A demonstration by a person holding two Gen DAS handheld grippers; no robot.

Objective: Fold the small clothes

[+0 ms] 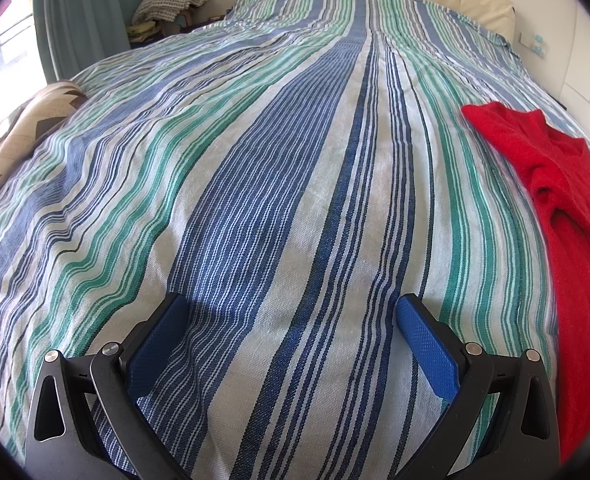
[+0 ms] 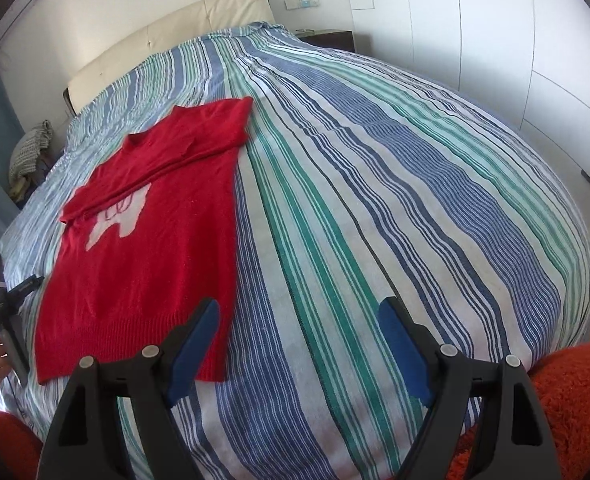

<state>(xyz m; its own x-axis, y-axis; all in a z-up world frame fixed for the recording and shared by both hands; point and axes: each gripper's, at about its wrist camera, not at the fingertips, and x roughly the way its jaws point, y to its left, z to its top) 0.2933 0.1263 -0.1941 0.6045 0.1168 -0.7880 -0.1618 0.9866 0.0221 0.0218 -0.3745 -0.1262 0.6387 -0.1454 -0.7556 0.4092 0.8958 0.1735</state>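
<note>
A small red knit sweater point(image 2: 147, 240) with a pale figure on its chest lies flat on the striped bedspread point(image 2: 375, 200), one sleeve folded across the chest. In the left wrist view the sweater point(image 1: 567, 208) lies at the right edge. My right gripper point(image 2: 299, 312) is open and empty, just right of the sweater's hem corner. My left gripper point(image 1: 291, 304) is open and empty over bare bedspread point(image 1: 255, 160), left of the sweater. The left gripper also shows at the left edge of the right wrist view point(image 2: 11, 300).
A cream headboard point(image 2: 167, 36) stands at the far end. White wardrobe doors point(image 2: 515, 40) stand on the right. A patterned blanket point(image 1: 27, 120) and a curtain point(image 1: 79, 12) are at the left. An orange fuzzy fabric point(image 2: 575, 392) lies at the near right.
</note>
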